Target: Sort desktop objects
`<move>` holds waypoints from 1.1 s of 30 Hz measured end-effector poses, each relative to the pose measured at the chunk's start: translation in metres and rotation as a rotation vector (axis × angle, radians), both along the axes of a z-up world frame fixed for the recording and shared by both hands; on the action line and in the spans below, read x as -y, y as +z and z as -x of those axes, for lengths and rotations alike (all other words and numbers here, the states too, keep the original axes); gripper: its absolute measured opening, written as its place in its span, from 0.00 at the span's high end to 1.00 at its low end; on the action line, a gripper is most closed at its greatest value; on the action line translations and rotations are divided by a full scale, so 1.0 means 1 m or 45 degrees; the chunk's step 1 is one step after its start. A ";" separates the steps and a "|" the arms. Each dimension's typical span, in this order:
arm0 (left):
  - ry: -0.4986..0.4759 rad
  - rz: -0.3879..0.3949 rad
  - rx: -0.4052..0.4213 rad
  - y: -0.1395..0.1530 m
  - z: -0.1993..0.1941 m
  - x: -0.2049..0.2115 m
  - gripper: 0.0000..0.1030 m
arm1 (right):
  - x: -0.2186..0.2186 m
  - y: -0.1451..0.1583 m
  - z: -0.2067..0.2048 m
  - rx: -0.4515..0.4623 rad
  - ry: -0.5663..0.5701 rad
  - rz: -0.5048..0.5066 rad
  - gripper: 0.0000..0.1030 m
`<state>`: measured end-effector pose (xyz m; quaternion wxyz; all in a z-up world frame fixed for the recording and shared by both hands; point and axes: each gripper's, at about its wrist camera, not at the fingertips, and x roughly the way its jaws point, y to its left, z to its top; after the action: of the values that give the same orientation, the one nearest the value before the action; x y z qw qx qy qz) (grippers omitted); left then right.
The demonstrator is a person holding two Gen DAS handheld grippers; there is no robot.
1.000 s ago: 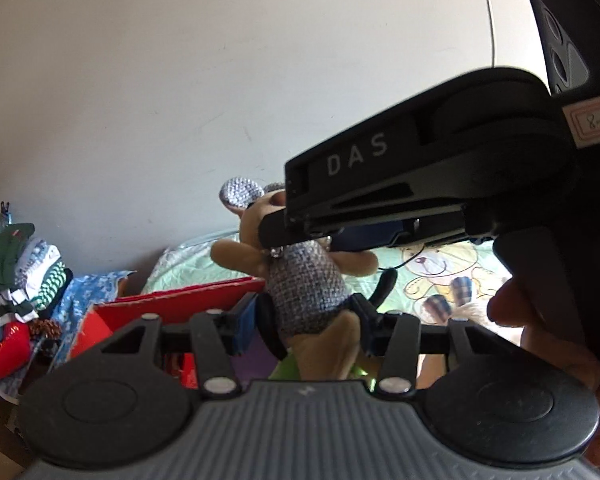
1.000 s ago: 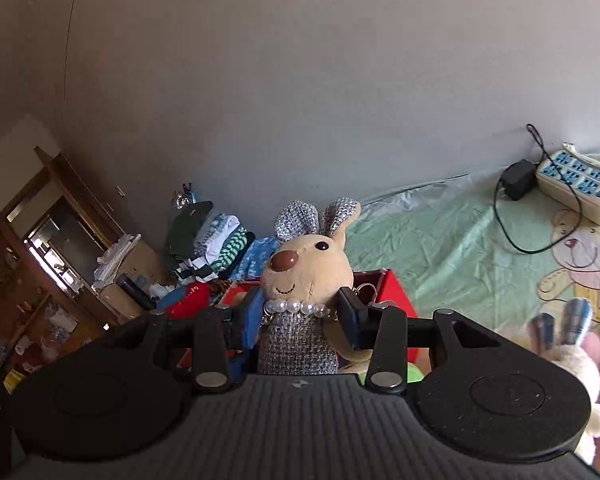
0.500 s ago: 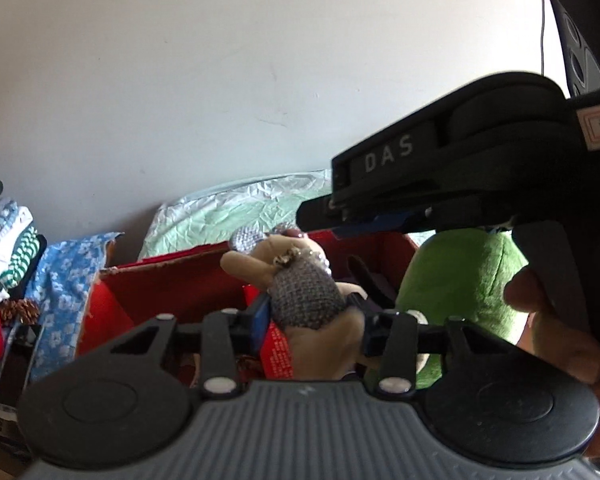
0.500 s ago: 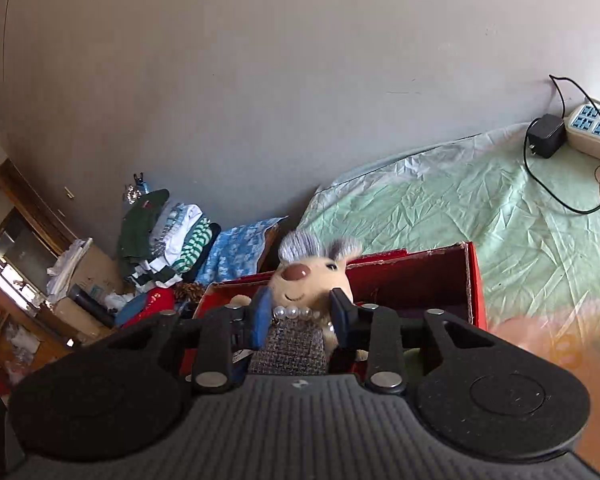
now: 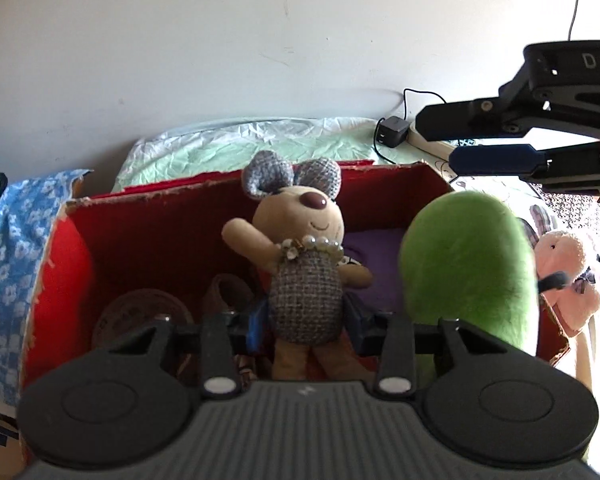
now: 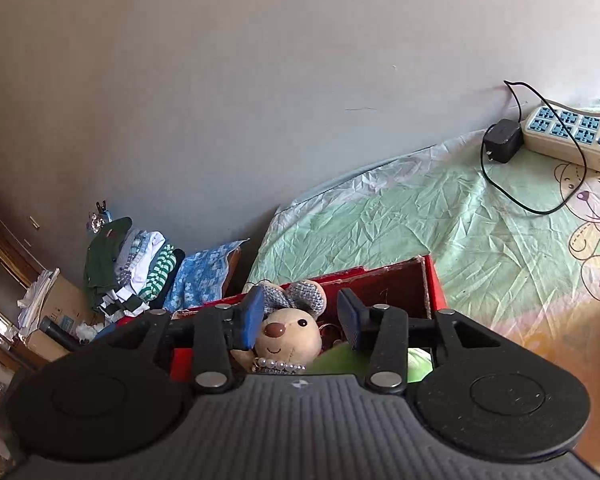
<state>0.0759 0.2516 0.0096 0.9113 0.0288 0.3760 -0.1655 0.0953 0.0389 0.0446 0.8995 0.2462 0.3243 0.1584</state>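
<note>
One plush mouse (image 5: 306, 276) in a grey tweed body and pearl necklace stands upright inside the red box (image 5: 76, 248), its feet down among the box's contents and its head risen to about the rim. The left hand-held gripper (image 5: 306, 326) has its fingers on either side of the mouse's body, the blue pad (image 5: 256, 326) against the tweed on one flank and the dark finger close on the other; it looks to be pinching the toy at the waist. Just beside the mouse, at the box's right end, sits a green plush (image 5: 466, 272) that bulges above the rim. Behind the mouse a purple cloth (image 5: 374, 244) lies in the box, and a brown round item (image 5: 140, 316) rests near the left wall.

From the right wrist view the right hand-held gripper (image 6: 300, 322) is spread wide and holds nothing, hovering above the mouse's head (image 6: 288, 330) with its pads apart from the toy; in the left wrist view it shows as a dark arm (image 5: 520, 136) above the box's right end.

Outside the box, near the right edge of the surface, lies a pale pink plush (image 5: 568, 276). The surface wears a green wrinkled cover (image 6: 400, 216). At its far right corner against the wall stand a power strip (image 6: 572, 136) and a black adapter (image 6: 502, 140). Beyond the left edge, folded clothes (image 6: 132, 264) are piled.
</note>
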 end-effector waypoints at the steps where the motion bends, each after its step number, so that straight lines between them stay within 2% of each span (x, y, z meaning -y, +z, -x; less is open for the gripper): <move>1: -0.009 -0.019 0.005 -0.003 -0.002 0.002 0.61 | 0.001 0.001 0.002 -0.001 -0.011 -0.005 0.57; 4: -0.035 -0.099 0.006 -0.012 -0.002 0.011 0.59 | 0.003 0.006 0.010 0.011 -0.030 -0.007 0.57; 9: -0.080 -0.181 0.106 0.007 0.024 0.013 0.59 | 0.000 0.012 0.020 -0.007 -0.020 0.083 0.57; 12: -0.077 -0.173 0.231 0.032 0.047 0.003 0.57 | 0.001 0.015 0.028 -0.019 -0.044 0.169 0.57; 15: -0.118 -0.121 0.286 0.047 0.053 -0.005 0.54 | 0.005 0.011 0.032 -0.055 -0.023 0.190 0.57; 18: -0.247 -0.029 0.244 0.050 0.055 0.010 0.52 | 0.009 0.002 0.029 -0.124 -0.030 0.180 0.57; 19: -0.286 -0.023 0.218 0.046 0.054 0.019 0.52 | 0.010 -0.001 0.028 -0.145 -0.026 0.165 0.57; 21: -0.347 -0.027 0.163 0.035 0.052 0.037 0.44 | 0.010 -0.004 0.028 -0.178 -0.012 0.131 0.57; 23: -0.361 -0.059 0.103 0.022 0.046 0.049 0.42 | 0.011 -0.007 0.027 -0.208 0.000 0.103 0.57; 24: -0.363 -0.057 0.082 0.018 0.043 0.052 0.37 | 0.010 -0.007 0.029 -0.211 0.000 0.108 0.56; 25: -0.363 -0.044 0.058 0.014 0.038 0.053 0.36 | 0.010 -0.008 0.029 -0.215 0.001 0.107 0.56; 28: -0.355 0.002 -0.012 0.005 0.030 0.055 0.40 | 0.008 -0.009 0.028 -0.231 0.007 0.105 0.56; 33: -0.306 0.086 -0.016 0.004 0.027 0.048 0.47 | 0.008 -0.016 0.026 -0.283 -0.002 0.056 0.53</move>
<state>0.0486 0.2040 0.0132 0.8829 0.0419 0.3696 -0.2865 0.0695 0.0306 0.0291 0.8633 0.2429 0.4252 0.1223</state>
